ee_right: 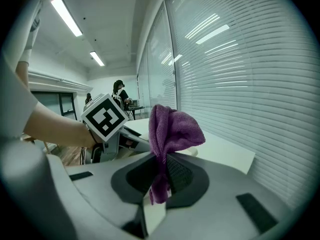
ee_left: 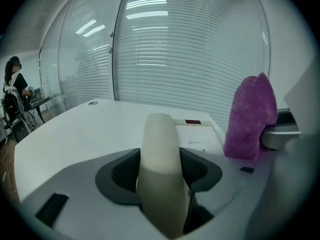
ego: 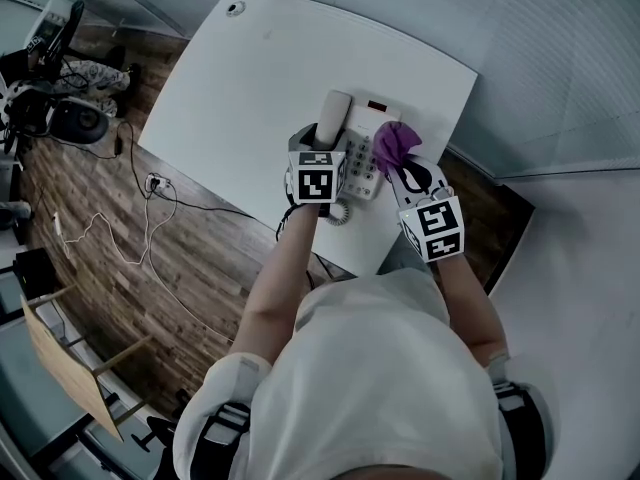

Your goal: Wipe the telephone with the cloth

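Note:
A pale telephone (ego: 366, 158) stands at the near right of the white table (ego: 260, 68). Its handset (ego: 333, 118) lies along the telephone's left side. My left gripper (ego: 320, 144) straddles the handset (ee_left: 160, 169); the jaws stand wide, a dark gap shows beside it, so the gripper is open. The telephone's body with its small red display (ee_left: 194, 122) shows beyond. My right gripper (ego: 404, 168) is shut on a purple cloth (ego: 393, 142), which bunches above the fingers (ee_right: 172, 129) over the telephone's right side. From the left gripper view the cloth (ee_left: 250, 118) hangs at the right.
A coiled cord (ego: 340, 211) lies at the table's near edge. A round cable hole (ego: 235, 9) sits at the far corner. Slatted blinds (ee_left: 190, 49) and glass walls close off the back. Loose cables (ego: 110, 228) trail on the wooden floor at the left.

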The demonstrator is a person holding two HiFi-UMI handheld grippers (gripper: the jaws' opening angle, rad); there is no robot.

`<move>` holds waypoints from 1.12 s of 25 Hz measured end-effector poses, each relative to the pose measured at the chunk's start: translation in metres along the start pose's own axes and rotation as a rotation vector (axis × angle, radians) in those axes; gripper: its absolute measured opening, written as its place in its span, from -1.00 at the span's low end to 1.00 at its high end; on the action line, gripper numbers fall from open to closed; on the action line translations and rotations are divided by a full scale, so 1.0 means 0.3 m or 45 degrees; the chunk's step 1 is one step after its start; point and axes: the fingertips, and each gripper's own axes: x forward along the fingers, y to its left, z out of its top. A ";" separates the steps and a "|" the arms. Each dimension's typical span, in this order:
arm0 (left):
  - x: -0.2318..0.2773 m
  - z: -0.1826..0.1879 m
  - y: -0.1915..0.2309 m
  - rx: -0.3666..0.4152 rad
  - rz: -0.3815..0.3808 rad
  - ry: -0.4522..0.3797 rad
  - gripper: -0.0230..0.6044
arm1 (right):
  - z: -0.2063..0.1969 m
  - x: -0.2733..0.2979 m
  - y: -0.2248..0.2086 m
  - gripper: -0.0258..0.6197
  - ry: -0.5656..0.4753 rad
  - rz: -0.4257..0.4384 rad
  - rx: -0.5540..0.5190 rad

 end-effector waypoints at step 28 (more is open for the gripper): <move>-0.339 0.065 -0.025 -0.413 -0.369 -0.396 -0.21 | 0.125 0.000 0.042 -0.78 -0.036 -0.020 -0.194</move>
